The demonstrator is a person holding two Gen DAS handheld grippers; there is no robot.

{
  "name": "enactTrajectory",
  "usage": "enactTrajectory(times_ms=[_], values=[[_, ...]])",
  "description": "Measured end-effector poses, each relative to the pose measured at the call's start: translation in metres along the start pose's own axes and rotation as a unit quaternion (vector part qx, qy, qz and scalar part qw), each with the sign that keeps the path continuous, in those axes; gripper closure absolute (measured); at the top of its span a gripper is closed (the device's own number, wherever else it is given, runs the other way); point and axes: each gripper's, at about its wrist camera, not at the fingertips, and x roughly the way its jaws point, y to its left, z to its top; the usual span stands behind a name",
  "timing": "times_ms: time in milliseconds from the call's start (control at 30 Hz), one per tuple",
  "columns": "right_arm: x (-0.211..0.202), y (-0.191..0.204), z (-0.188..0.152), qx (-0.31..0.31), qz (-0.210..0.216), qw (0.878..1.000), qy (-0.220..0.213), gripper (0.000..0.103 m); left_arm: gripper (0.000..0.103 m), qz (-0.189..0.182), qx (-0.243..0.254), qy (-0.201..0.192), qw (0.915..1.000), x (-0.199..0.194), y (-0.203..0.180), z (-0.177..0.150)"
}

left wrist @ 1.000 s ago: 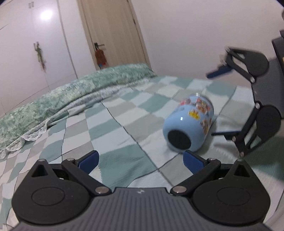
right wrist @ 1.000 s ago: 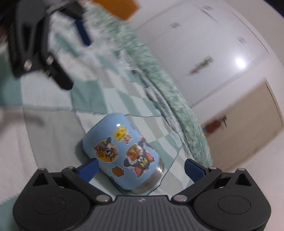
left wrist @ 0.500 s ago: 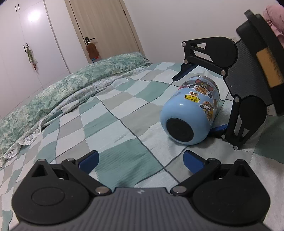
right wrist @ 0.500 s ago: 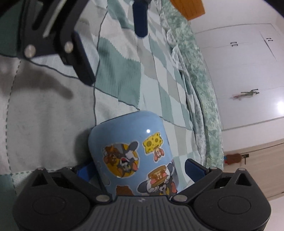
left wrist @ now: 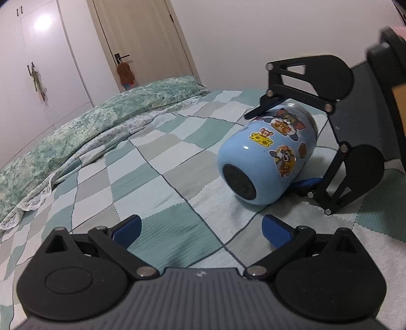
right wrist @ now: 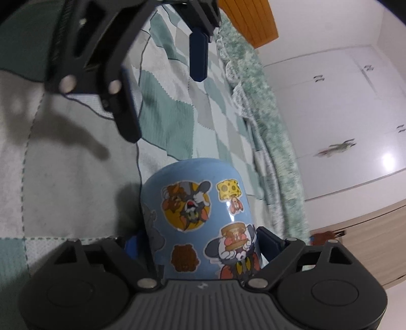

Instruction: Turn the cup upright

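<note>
Checkered green-and-white bed [left wrist: 162, 162], rumpled floral quilt [left wrist: 76, 132] along its far side, door [left wrist: 142, 43] and white wardrobe [left wrist: 38, 55] behind. Blue sticker-covered cup [left wrist: 269, 157] lies on its side on the bed. Left view only: dark base faces the camera, steel rim at the far end. Left hand-held gripper [left wrist: 200, 228] spread wide, empty, near the base. Right hand-held gripper [right wrist: 198, 243] clamps the cup near its rim, blue pads [right wrist: 269, 241] touching both sides. Right view only: orange board [right wrist: 248, 22].

Checkered blanket [left wrist: 157, 162] on bed; green floral quilt [left wrist: 83, 127] alongside; wooden door [left wrist: 142, 43]; white wardrobe [left wrist: 38, 63].
</note>
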Motion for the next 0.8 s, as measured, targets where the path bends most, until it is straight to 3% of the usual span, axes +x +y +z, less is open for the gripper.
enactTrajectory(times_ms=[433,633,800], values=[[-0.074,0.001,0.016,-0.016,-0.063,0.997,-0.037,0.015,0.0,0.005,-0.012,-0.03,0.9995,-0.053,-0.005,0.017],[-0.133,0.002,0.037,-0.007,-0.067,0.996,-0.055,0.015,0.0,0.015,-0.027,-0.043,0.9986,-0.113,-0.007,0.017],[-0.184,0.019,0.066,0.009,-0.049,0.996,-0.077,0.015,0.0,0.024,-0.047,-0.034,0.998,-0.17,-0.011,-0.002]])
